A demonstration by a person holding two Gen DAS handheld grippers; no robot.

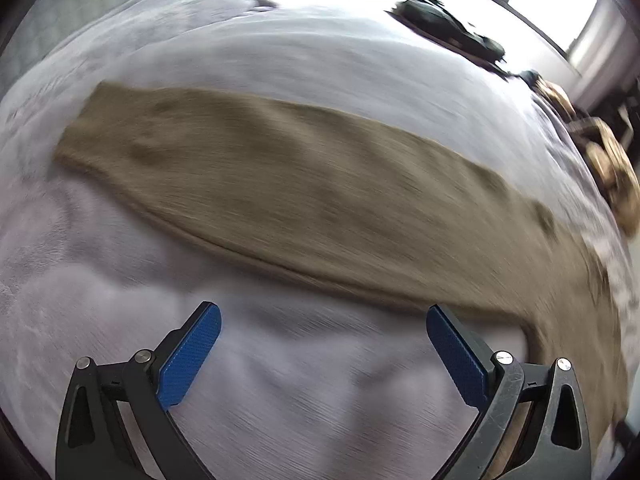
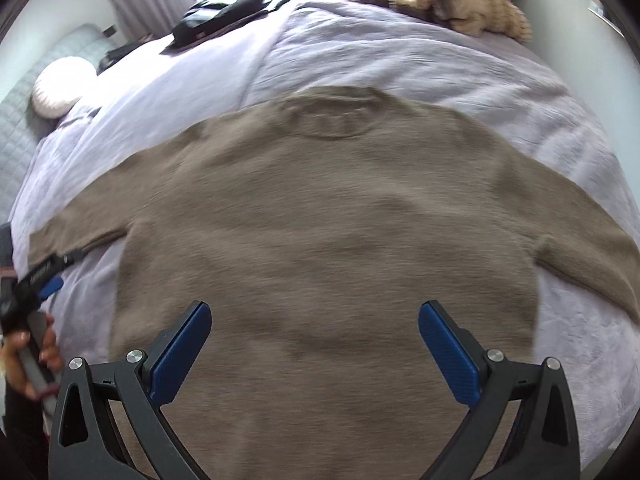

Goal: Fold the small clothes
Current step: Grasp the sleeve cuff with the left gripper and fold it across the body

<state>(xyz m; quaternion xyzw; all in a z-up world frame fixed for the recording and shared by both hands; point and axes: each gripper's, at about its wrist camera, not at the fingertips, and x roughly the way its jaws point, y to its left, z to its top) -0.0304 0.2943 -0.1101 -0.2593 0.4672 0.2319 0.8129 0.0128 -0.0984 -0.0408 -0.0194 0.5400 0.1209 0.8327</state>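
Observation:
A tan knit sweater (image 2: 328, 216) lies flat on the lavender bed cover, collar away from me and both sleeves spread out to the sides. In the left wrist view its left sleeve (image 1: 280, 176) stretches across the frame, blurred by motion. My left gripper (image 1: 323, 322) is open just short of the sleeve's near edge, with only bed cover between its blue pads. My right gripper (image 2: 314, 318) is open above the sweater's lower body, holding nothing. The left gripper (image 2: 44, 280) also shows in the right wrist view, by the sleeve's cuff, with a hand (image 2: 24, 356) on its handle.
The lavender bed cover (image 2: 440, 64) fills both views. Dark clothes (image 2: 224, 16) lie at the far side near the window and curtains. A beige and brown heap of garments (image 2: 452, 0) sits at the far right corner. A round white cushion (image 2: 62, 86) rests at the quilted headboard.

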